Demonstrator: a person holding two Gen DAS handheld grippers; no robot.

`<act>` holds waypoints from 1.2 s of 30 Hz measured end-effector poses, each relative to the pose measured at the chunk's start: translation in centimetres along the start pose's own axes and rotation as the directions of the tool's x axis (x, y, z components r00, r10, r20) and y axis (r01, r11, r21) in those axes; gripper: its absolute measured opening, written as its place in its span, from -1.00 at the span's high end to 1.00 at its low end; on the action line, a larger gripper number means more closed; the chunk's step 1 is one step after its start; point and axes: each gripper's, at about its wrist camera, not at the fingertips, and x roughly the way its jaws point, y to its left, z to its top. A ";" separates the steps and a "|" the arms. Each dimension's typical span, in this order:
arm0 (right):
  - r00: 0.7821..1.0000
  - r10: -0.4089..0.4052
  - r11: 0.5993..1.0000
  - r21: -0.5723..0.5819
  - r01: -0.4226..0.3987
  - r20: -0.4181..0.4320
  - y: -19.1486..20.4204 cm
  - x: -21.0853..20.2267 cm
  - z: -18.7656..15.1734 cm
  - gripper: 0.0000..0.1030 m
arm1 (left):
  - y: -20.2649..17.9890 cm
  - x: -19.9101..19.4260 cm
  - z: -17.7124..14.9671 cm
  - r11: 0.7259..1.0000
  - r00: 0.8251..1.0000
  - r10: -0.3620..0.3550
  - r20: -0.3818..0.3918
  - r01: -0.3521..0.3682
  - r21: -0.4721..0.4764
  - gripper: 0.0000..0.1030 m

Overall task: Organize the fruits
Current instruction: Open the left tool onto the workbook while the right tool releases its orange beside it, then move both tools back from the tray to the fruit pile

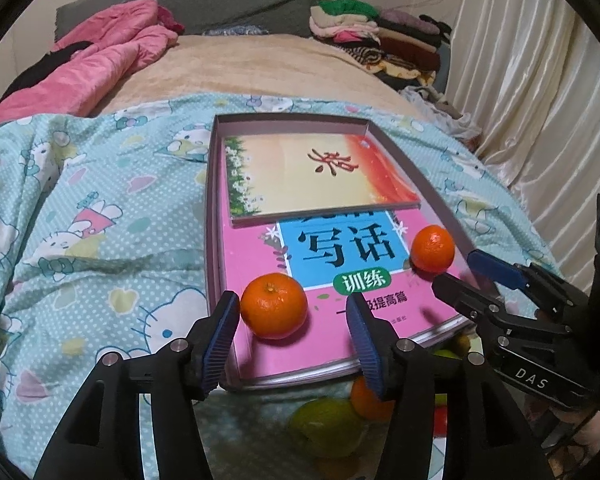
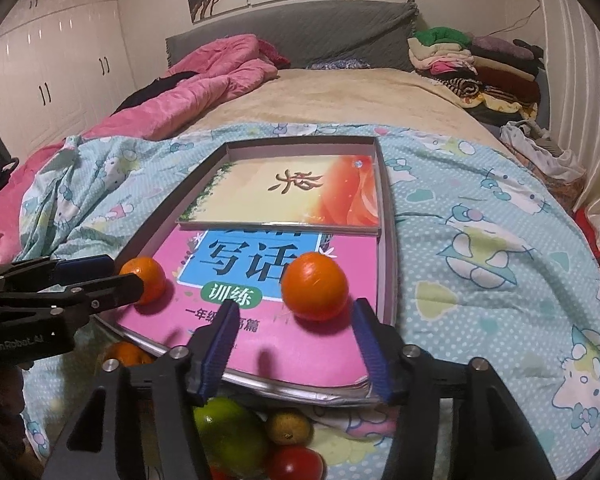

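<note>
A pink book [image 1: 256,256] lies in a shallow box [image 1: 213,200] on the bed, and two oranges rest on it. The near-left orange [image 1: 274,306] sits between the tips of my left gripper [image 1: 293,301], which is open; a gap shows on the orange's right side. My right gripper [image 2: 296,306] is open too, with the other orange [image 2: 314,286] just ahead between its tips, untouched by either pad. Each view also catches the other gripper: the right gripper [image 1: 458,270] by its orange [image 1: 432,248], the left gripper [image 2: 124,272] by its orange [image 2: 144,280].
More fruit lies on the cover below the box's near edge: a green fruit [image 2: 228,432], a small brownish one [image 2: 288,426], a red one [image 2: 294,464] and an orange [image 2: 126,354]. A second book [image 1: 312,176] fills the box's far half. Pink quilt [image 1: 108,60], folded clothes [image 1: 380,36].
</note>
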 end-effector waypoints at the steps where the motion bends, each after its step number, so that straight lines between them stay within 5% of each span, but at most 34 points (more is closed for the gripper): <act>1: 1.000 -0.002 1.000 0.003 0.002 0.005 0.0 -0.1 0.0 -0.17 | 0.0 -0.1 0.0 1.000 1.000 -0.001 0.004 0.001 -0.001 -0.16; 4: 1.000 -0.002 1.000 0.011 0.001 0.020 -0.2 -0.4 0.2 -0.22 | 0.0 -0.8 0.1 1.000 1.000 -0.006 0.027 0.006 -0.005 -0.40; 14: 0.995 -0.004 0.999 0.047 -0.001 0.100 -0.7 -2.1 0.8 -0.49 | 0.6 -2.7 0.5 0.999 0.996 -0.013 0.087 0.016 -0.031 -0.47; 24: 0.988 -0.004 0.998 0.059 -0.005 0.152 -0.6 -4.6 0.8 -0.55 | 0.8 -4.2 0.1 0.998 0.995 -0.050 0.090 0.053 -0.028 -0.51; 36: 0.990 0.024 0.994 0.100 -0.038 0.138 0.6 -7.1 -0.5 -0.68 | -0.4 -4.9 -1.1 0.998 0.995 -0.070 0.068 0.069 0.009 -0.58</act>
